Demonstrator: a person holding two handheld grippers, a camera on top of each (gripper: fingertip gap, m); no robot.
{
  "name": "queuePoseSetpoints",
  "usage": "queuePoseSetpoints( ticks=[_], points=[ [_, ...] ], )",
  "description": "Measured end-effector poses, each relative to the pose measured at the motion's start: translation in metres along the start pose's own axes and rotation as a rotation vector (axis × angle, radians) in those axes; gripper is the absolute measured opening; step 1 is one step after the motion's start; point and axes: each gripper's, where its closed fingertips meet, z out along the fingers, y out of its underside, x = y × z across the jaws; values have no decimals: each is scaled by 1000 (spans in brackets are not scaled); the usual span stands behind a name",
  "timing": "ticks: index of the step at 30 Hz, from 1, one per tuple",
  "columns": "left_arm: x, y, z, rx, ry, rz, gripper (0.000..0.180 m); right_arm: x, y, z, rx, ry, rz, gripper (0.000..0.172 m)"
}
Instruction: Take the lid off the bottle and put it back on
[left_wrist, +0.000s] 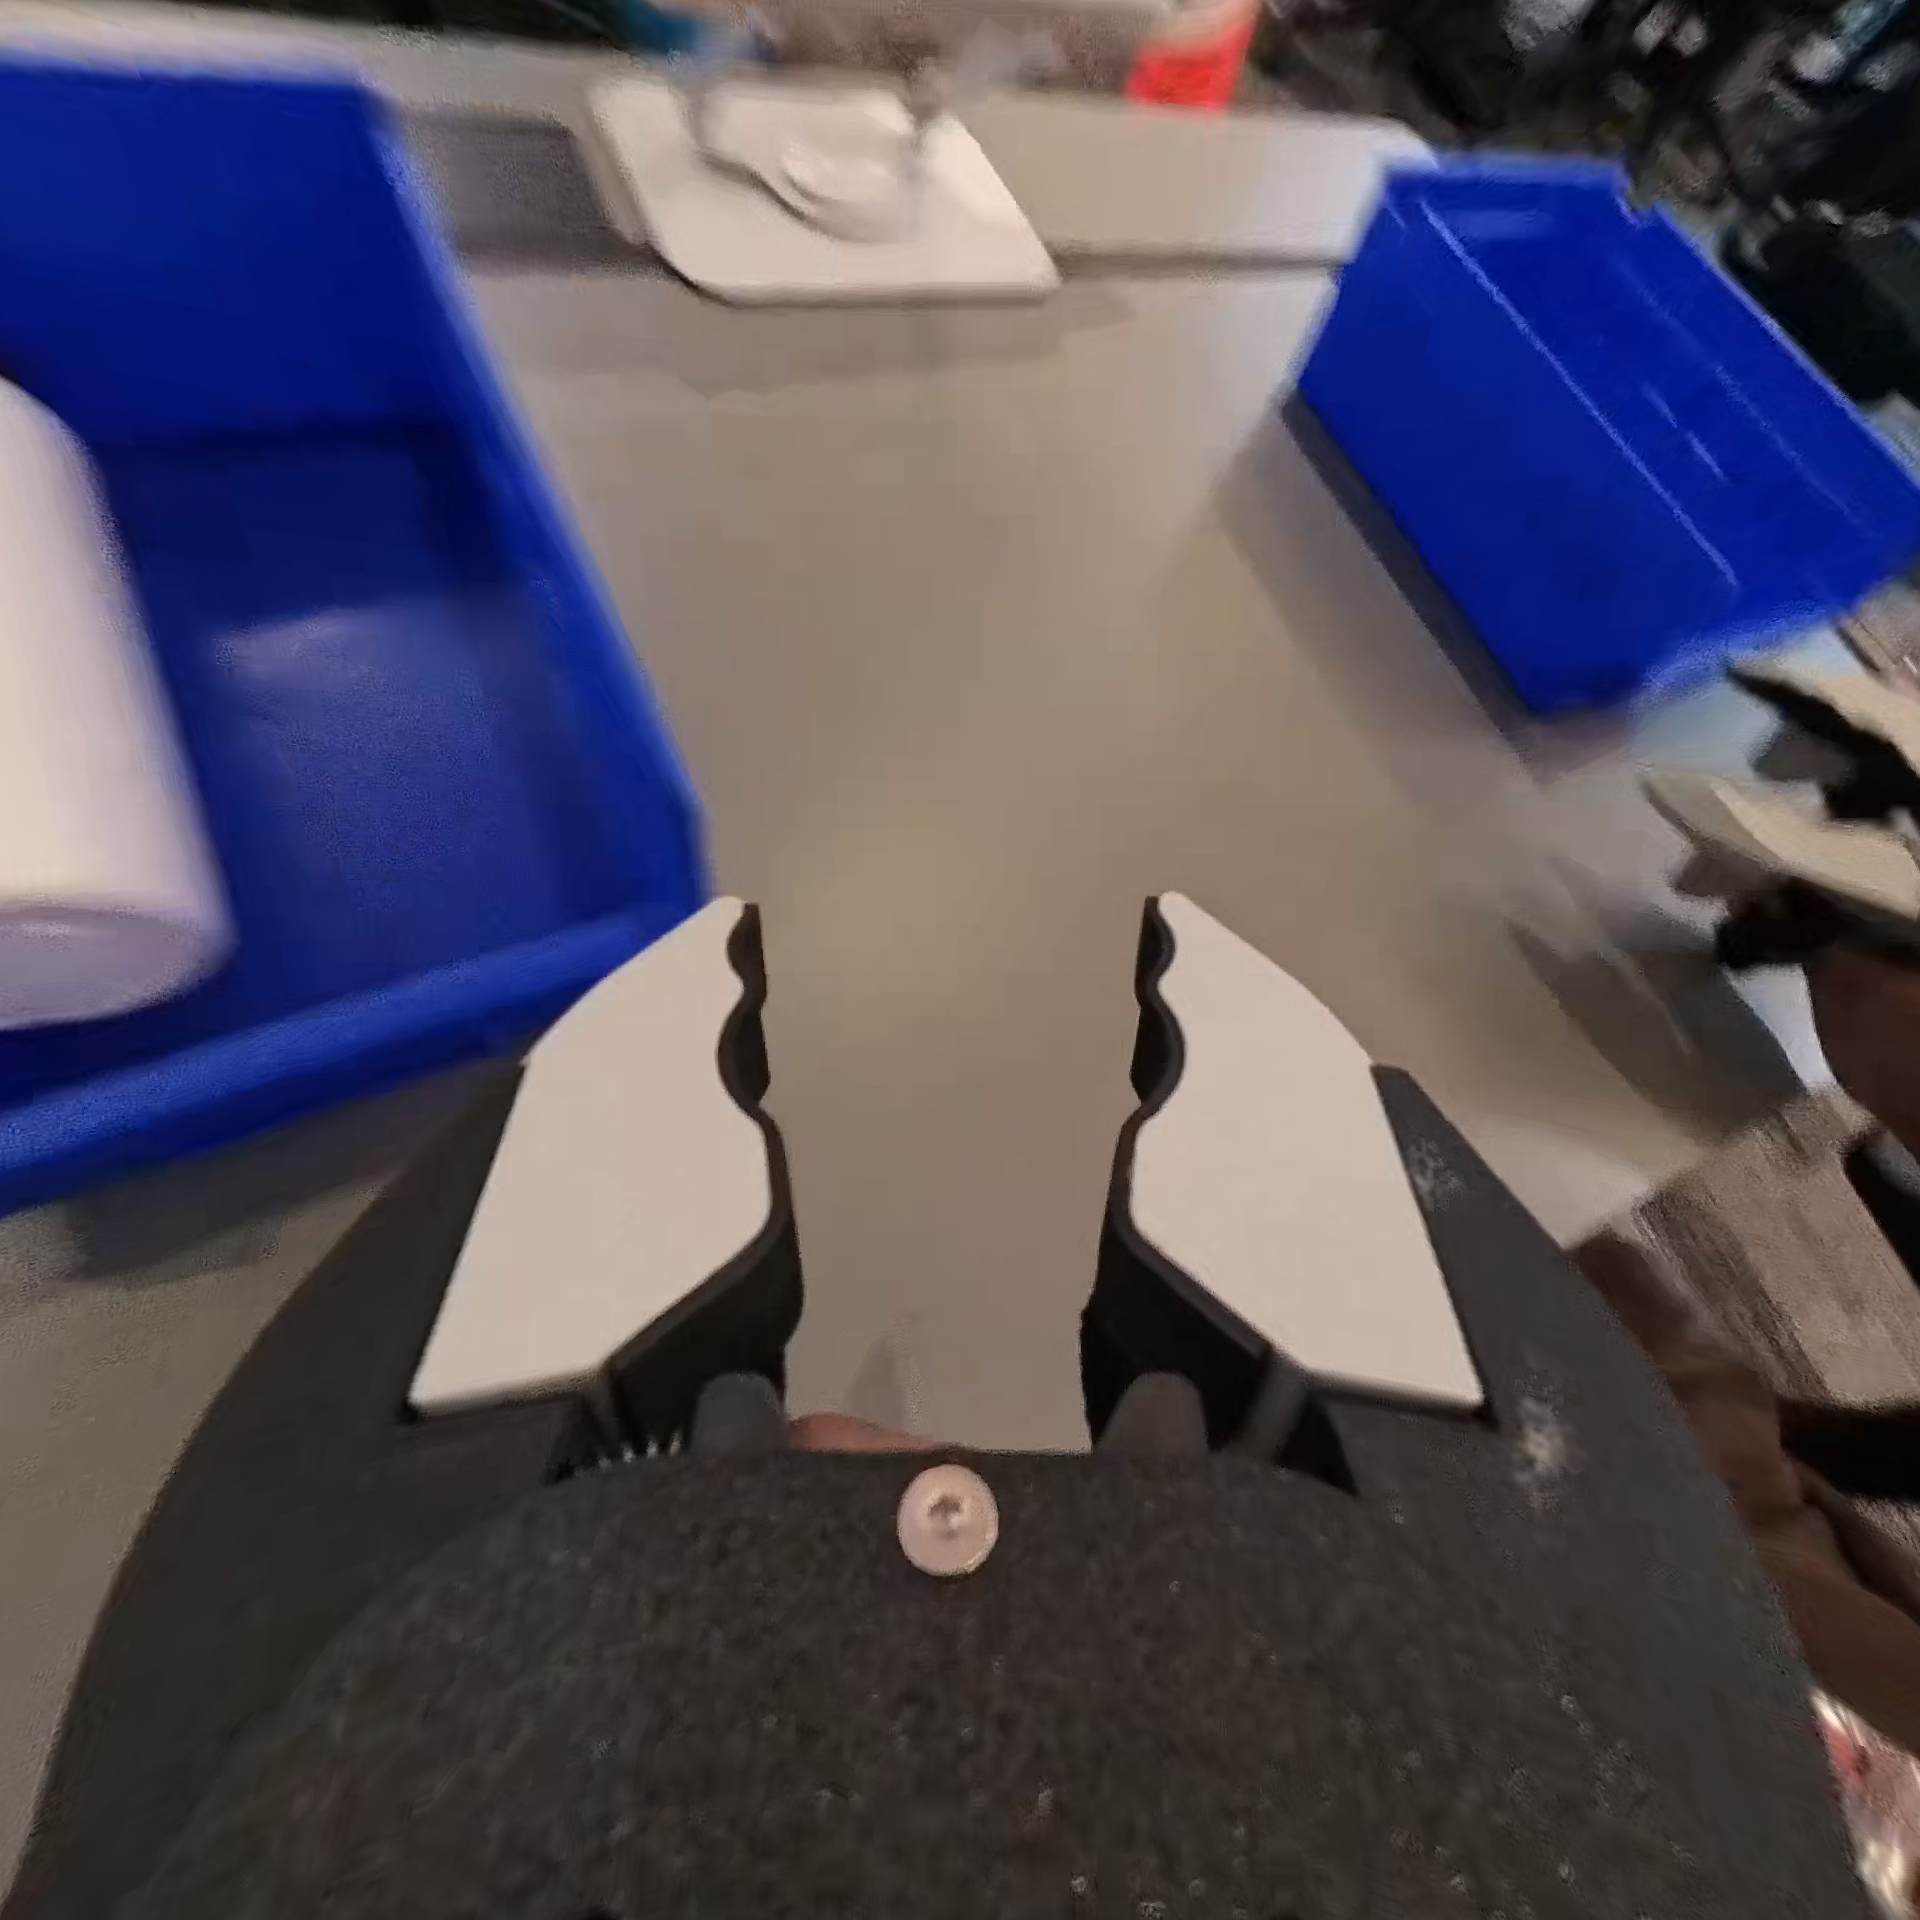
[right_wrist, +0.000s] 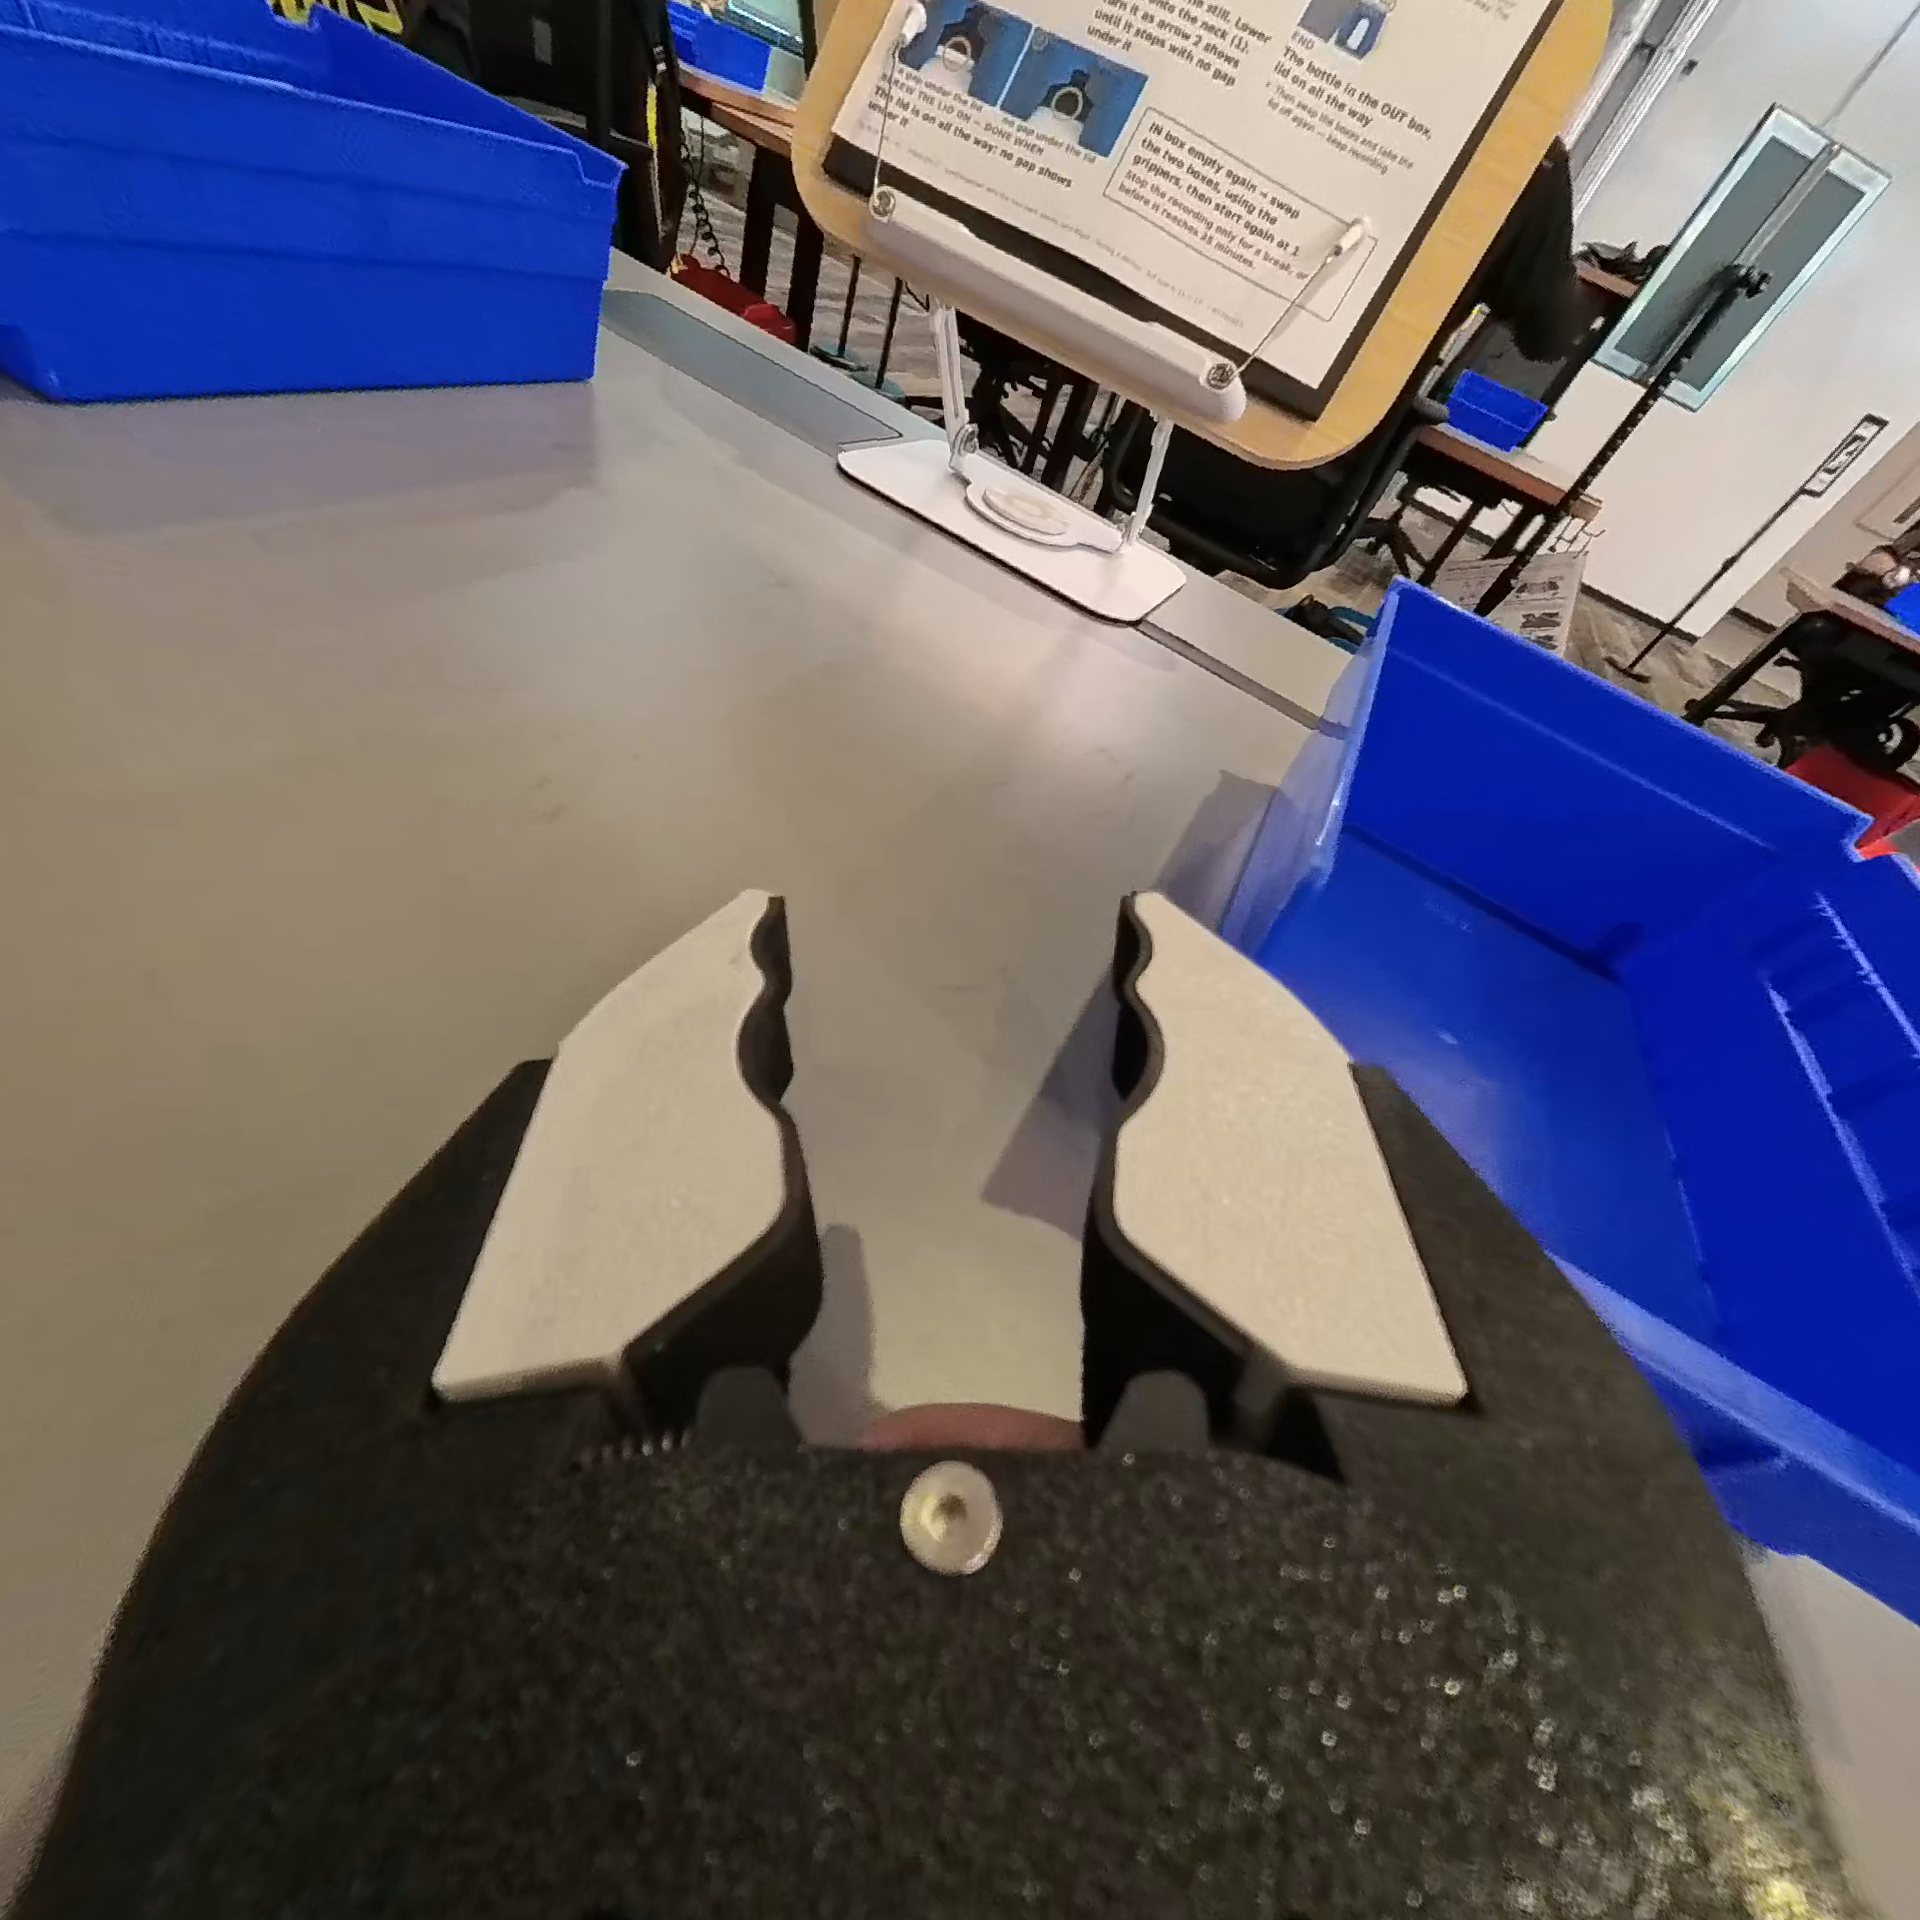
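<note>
A smooth grey table (left_wrist: 935, 623) blurs in the left view; a white cylindrical bottle (left_wrist: 83, 727), cropped, lies in the left blue bin (left_wrist: 416, 623). The left gripper (left_wrist: 951, 925) gapes bare. Right view: the right gripper (right_wrist: 951, 925) gapes bare beside another blue bin (right_wrist: 1558, 987).

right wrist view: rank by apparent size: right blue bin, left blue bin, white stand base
1. Right blue bin: largest in frame, though it is cropped at the edge and nearest the camera.
2. Left blue bin: also cropped; true size next to the right one is unsure.
3. White stand base: clearly smallest, but farthest away.
</note>
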Motion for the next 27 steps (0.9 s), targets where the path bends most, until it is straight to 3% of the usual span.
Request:
queuePoseSetpoints(
  ticks=[2,4,8,13,17,22,25,27],
  points=[
    [-41,-35,-11,-26,-93,-14,70,-1,-1,1,4,-8,8,59],
    [-88,-56,-8,-132,-205,-35,85,-2,0,4,-2,-12,10,60],
    [-157,-77,20,-316,-320,-128,83,-4,0,9,-9,-24,1,60],
    [-203,-48,63,-595,-403,-208,83,-6,0,11,-13,-28,-10,60],
    [-226,-17,77,-756,-491,-237,85,-4,-2,9,3,-26,0,60],
    [-237,7,89,-833,-541,-246,84,1,0,6,4,-18,18,60],
    [-240,21,95,-874,-544,-231,94,2,0,5,4,-17,24,60],
    [-237,32,101,-894,-516,-239,88,1,1,6,-1,-17,20,60]
  ],
)
